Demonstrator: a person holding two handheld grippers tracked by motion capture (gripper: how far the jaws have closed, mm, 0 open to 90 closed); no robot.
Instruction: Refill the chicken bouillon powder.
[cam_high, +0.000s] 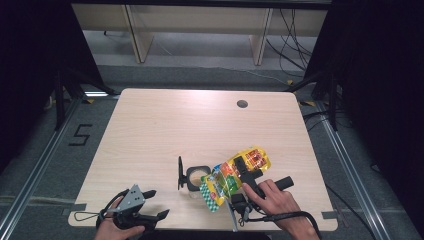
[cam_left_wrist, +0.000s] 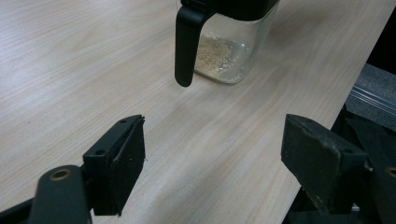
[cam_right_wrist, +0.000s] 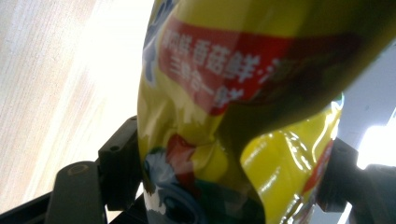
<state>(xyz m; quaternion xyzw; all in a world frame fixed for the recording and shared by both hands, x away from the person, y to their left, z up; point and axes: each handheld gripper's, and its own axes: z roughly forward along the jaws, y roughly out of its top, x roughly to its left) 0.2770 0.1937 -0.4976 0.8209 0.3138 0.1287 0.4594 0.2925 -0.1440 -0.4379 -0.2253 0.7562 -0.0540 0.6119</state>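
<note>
A yellow snack bag (cam_high: 232, 176) with red and green print hangs tilted over a small clear jar (cam_high: 196, 178). My right gripper (cam_high: 246, 172) is shut on the bag (cam_right_wrist: 243, 116), whose foil bulges between the two black jaws. The jar (cam_left_wrist: 229, 42) has a black rim, a black flip lid standing open at its left side, and a thin layer of pale grains on its bottom. My left gripper (cam_high: 152, 204) rests near the table's front left edge, open, with nothing between its pads (cam_left_wrist: 121, 163); the jar stands a short way ahead of it.
The light wooden table (cam_high: 165, 125) has a round cable hole (cam_high: 242, 104) at the back right. Its front edge lies just under both hands. A cable (cam_high: 290, 217) trails from the right gripper over the front right corner.
</note>
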